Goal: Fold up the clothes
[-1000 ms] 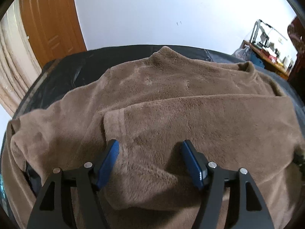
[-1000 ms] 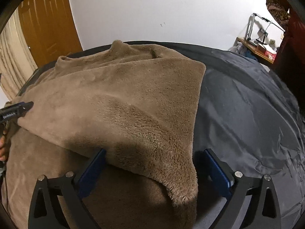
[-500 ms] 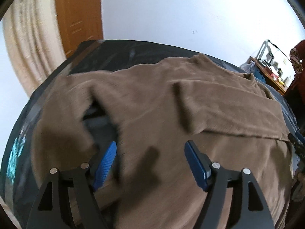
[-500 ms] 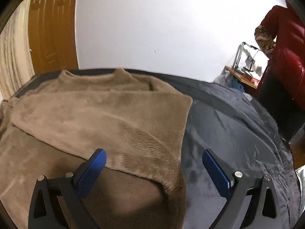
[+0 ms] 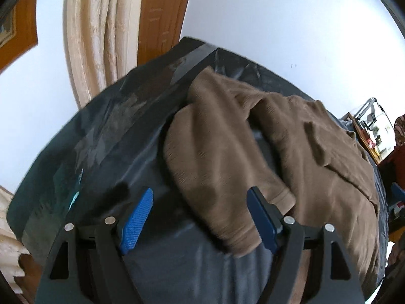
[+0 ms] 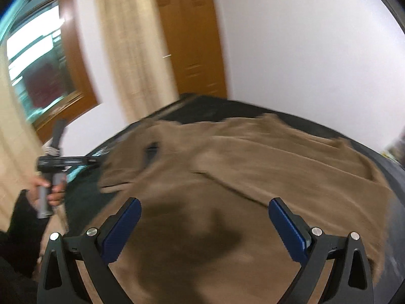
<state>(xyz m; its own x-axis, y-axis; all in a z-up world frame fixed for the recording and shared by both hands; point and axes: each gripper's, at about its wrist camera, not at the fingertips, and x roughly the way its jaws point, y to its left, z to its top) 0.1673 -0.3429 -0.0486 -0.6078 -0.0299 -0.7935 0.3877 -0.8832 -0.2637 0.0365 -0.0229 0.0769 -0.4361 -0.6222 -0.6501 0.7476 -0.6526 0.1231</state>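
Note:
A brown fleece garment [image 5: 311,147] lies on a dark-covered table [image 5: 106,136]. One sleeve [image 5: 215,159] trails toward me, its cuff near my right blue pad. My left gripper [image 5: 200,202] is open and empty, hovering above the sleeve's cuff end and the bare cover. In the right wrist view the garment [image 6: 253,177] fills the middle, one side folded over the body. My right gripper [image 6: 202,217] is open and empty above the fleece. The left gripper's body [image 6: 63,162] and the hand holding it show at the left of that view, which is motion-blurred.
A cream curtain [image 5: 101,33] and an orange wooden door [image 5: 162,15] stand beyond the table's far left edge. A cluttered desk [image 5: 372,129] sits at the far right. The table's left edge [image 5: 33,174] lies close to my left gripper.
Both grippers have swung left. The left one has left the garment's body for the left sleeve and bare cover. The right one has moved from the right edge to over the body. Both stayed open.

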